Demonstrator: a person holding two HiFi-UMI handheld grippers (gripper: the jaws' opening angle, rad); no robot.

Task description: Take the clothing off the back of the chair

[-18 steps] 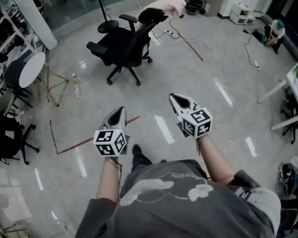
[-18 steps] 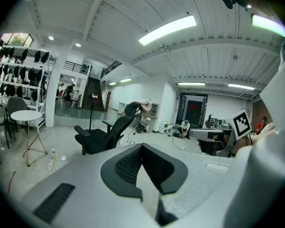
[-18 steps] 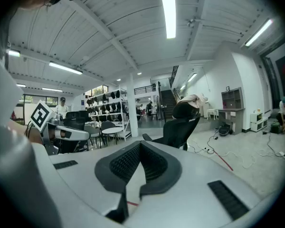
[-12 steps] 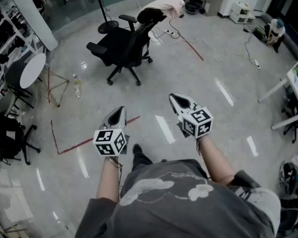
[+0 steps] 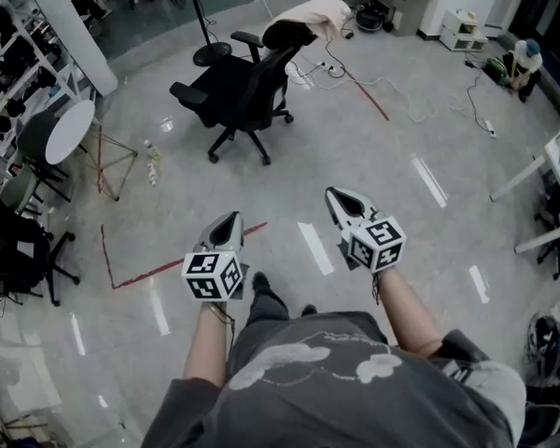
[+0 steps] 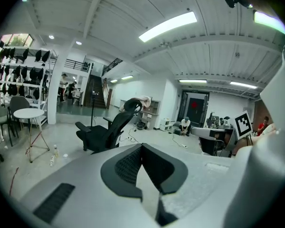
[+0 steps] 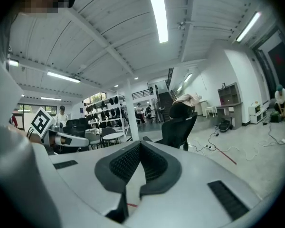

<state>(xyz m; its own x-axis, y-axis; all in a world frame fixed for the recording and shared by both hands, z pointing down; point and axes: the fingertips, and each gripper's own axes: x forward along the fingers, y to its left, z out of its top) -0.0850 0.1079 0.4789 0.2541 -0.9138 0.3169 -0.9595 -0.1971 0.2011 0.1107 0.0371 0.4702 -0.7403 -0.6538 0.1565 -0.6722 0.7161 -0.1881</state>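
Ahead of the left gripper [image 5: 228, 220] and right gripper [image 5: 338, 196], jaws clenched, red tape [image 5: 159, 269] lies before the chair [image 5: 238, 87] bearing clothing [image 5: 313, 12].

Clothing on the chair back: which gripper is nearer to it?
Right, slightly. In the head view the right gripper is almost straight below the clothing; the left gripper is lower and further left.
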